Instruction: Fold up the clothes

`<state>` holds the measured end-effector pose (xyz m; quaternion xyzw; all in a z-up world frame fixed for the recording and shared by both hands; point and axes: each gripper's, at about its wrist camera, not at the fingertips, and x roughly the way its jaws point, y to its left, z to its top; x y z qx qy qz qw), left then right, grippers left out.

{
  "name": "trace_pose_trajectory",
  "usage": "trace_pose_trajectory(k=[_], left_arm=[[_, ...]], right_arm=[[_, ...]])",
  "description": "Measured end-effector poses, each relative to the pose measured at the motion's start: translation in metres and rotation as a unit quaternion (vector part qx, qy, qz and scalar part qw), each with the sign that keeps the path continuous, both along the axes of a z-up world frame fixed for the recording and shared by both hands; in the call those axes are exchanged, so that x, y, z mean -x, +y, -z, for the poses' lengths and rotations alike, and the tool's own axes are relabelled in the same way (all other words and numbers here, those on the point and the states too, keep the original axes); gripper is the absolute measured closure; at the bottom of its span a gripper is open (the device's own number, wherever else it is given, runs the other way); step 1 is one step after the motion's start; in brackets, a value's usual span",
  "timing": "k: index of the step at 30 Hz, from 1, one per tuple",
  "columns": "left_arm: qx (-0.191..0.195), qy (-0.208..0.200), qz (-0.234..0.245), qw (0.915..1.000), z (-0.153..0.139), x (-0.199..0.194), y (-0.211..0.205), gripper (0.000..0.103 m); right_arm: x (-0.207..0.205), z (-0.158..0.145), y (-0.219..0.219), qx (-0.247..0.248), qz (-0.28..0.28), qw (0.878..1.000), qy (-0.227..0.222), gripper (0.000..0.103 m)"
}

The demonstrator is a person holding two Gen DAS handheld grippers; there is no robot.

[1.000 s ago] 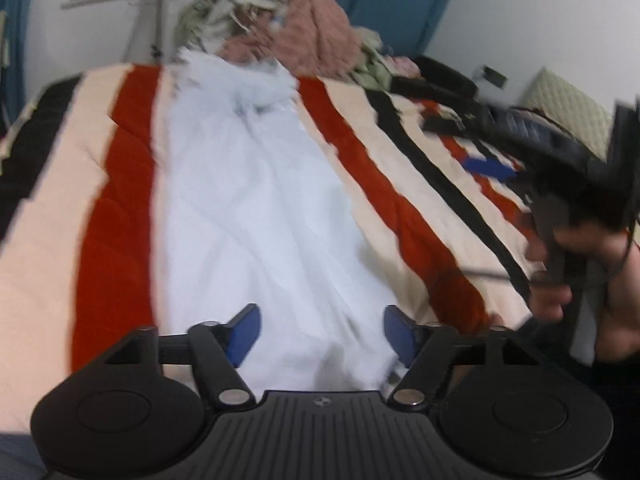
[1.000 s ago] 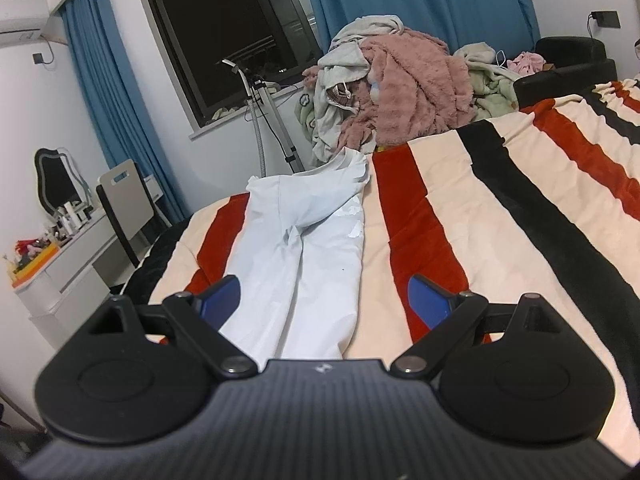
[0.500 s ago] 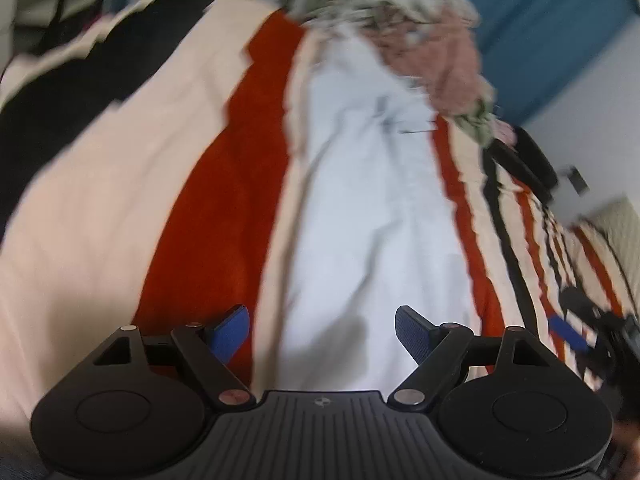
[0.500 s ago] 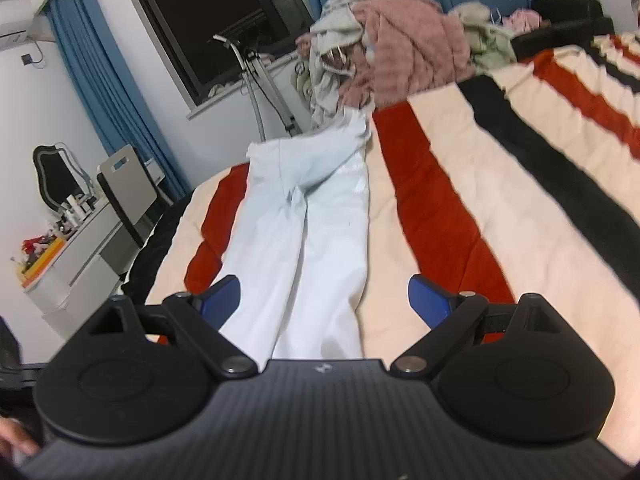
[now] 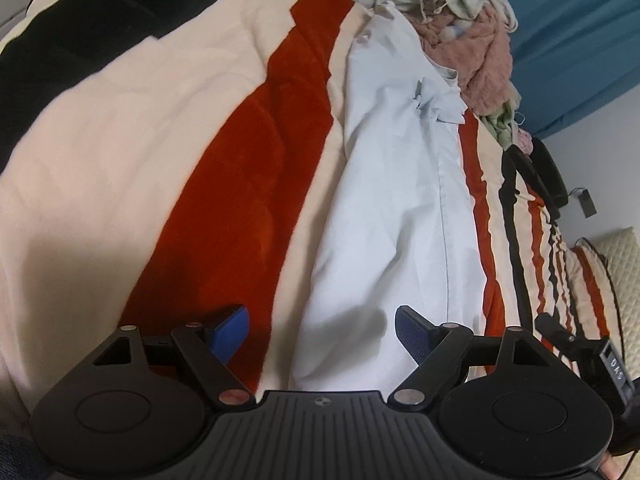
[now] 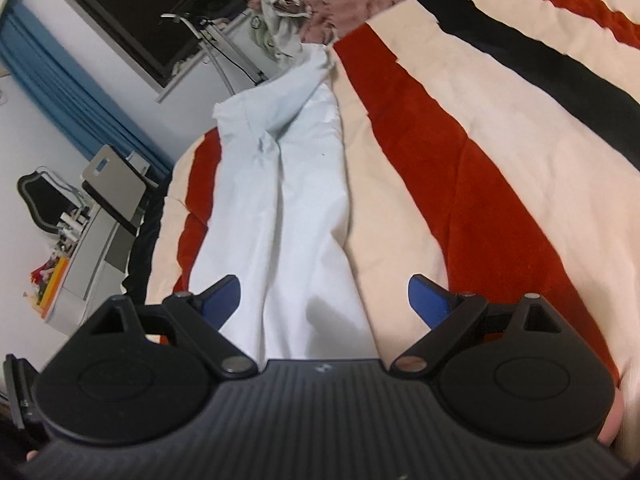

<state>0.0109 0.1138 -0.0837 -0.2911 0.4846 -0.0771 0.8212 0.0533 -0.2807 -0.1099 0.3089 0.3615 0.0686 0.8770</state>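
The pale blue-white thin cotton trousers (image 6: pixel 296 200) lie stretched full length down the striped red, cream and black fleece blanket (image 6: pixel 460 168) on the bed, legs side by side, waistband at the far end touching the heap of pink and green unfolded laundry (image 5: pixel 472 40). They look light, limp and easily wrinkled; the hems nearest the claws seem the best hold. Left claw (image 5: pixel 322 330) and right claw (image 6: pixel 324 298) both gape wide, holding nothing, hovering over the leg ends.
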Motion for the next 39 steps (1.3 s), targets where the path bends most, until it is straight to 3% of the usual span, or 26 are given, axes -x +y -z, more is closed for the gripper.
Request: trace_pose_trajectory(k=[8, 12, 16, 20, 21, 23, 32, 34, 36, 38, 39], left_arm=[[0.012, 0.007, -0.001, 0.9999, 0.002, 0.002, -0.001, 0.021], [0.029, 0.015, 0.006, 0.9995, 0.006, 0.004, -0.002, 0.021], [0.052, 0.015, 0.013, 0.9984, 0.01, 0.007, -0.004, 0.028], [0.067, 0.03, 0.022, 0.9971, 0.016, 0.008, -0.009, 0.03], [0.067, 0.036, 0.026, 0.9967, 0.018, 0.008, -0.011, 0.03], [0.067, 0.049, 0.032, 0.996, 0.022, 0.009, -0.015, 0.03], [0.013, 0.081, 0.08, 0.9934, 0.028, 0.017, -0.04, 0.023], [0.003, 0.081, 0.089, 0.9928, 0.027, 0.02, -0.045, 0.027], [-0.008, 0.08, 0.095, 0.9921, 0.026, 0.022, -0.049, 0.038], [-0.004, 0.077, 0.092, 0.9927, 0.024, 0.023, -0.05, 0.055], [0.001, 0.074, 0.088, 0.9933, 0.023, 0.024, -0.049, 0.06]], right_arm=[[-0.001, 0.013, 0.0, -0.02, -0.002, 0.999, 0.038, 0.011], [0.002, 0.031, -0.006, -0.073, 0.01, 0.993, 0.088, 0.011], [0.006, 0.047, -0.005, -0.125, 0.009, 0.984, 0.124, 0.011], [0.015, 0.048, 0.006, -0.111, -0.002, 0.985, 0.133, 0.011], [0.017, 0.047, 0.008, -0.108, -0.005, 0.985, 0.136, 0.021], [0.022, 0.049, 0.01, -0.111, -0.009, 0.983, 0.144, 0.03], [0.045, 0.047, 0.025, -0.065, -0.001, 0.986, 0.151, 0.032], [0.047, 0.045, 0.033, -0.045, -0.001, 0.988, 0.148, 0.032], [0.049, 0.044, 0.041, -0.029, -0.01, 0.988, 0.149, 0.03], [0.053, 0.043, 0.043, -0.03, -0.018, 0.988, 0.148, 0.03], [0.055, 0.042, 0.043, -0.033, -0.02, 0.988, 0.147, 0.038]])
